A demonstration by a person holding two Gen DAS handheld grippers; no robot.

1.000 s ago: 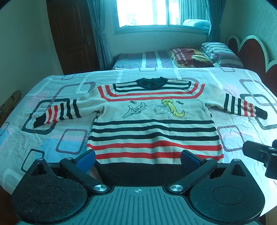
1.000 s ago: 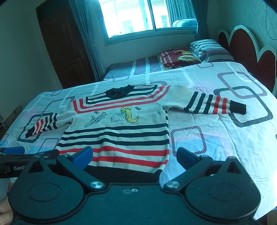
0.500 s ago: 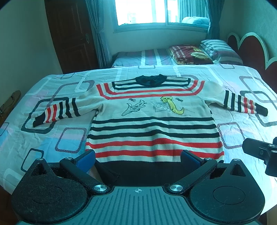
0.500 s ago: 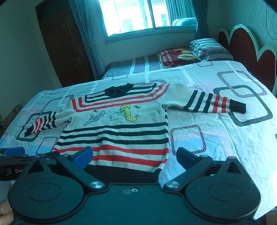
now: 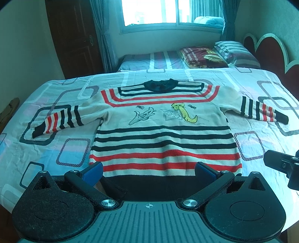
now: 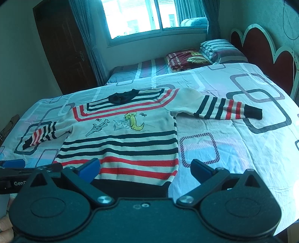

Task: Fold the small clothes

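A small cream sweater (image 5: pixel 162 119) with black and red stripes and cartoon cats lies flat, face up, on the bed, both sleeves spread out. It also shows in the right wrist view (image 6: pixel 121 134). My left gripper (image 5: pixel 149 171) is open and empty, hovering over the black hem (image 5: pixel 149 184). My right gripper (image 6: pixel 144 168) is open and empty over the hem's right corner (image 6: pixel 168 182). The right sleeve (image 6: pixel 228 110) lies far right; the left sleeve (image 5: pixel 58 120) lies far left.
The bedsheet (image 5: pixel 61 155) has a squares pattern. Pillows (image 5: pixel 235 54) and a folded red blanket (image 5: pixel 201 58) lie at the back right by the headboard (image 6: pixel 261 44). A dark door (image 5: pixel 74 35) and a window (image 5: pixel 151 13) are behind. The other gripper shows at the right edge (image 5: pixel 280 164).
Both grippers have risen and drawn back slightly, so the sweater sits a little further ahead in view. The jaws stay open and the sweater has not moved.
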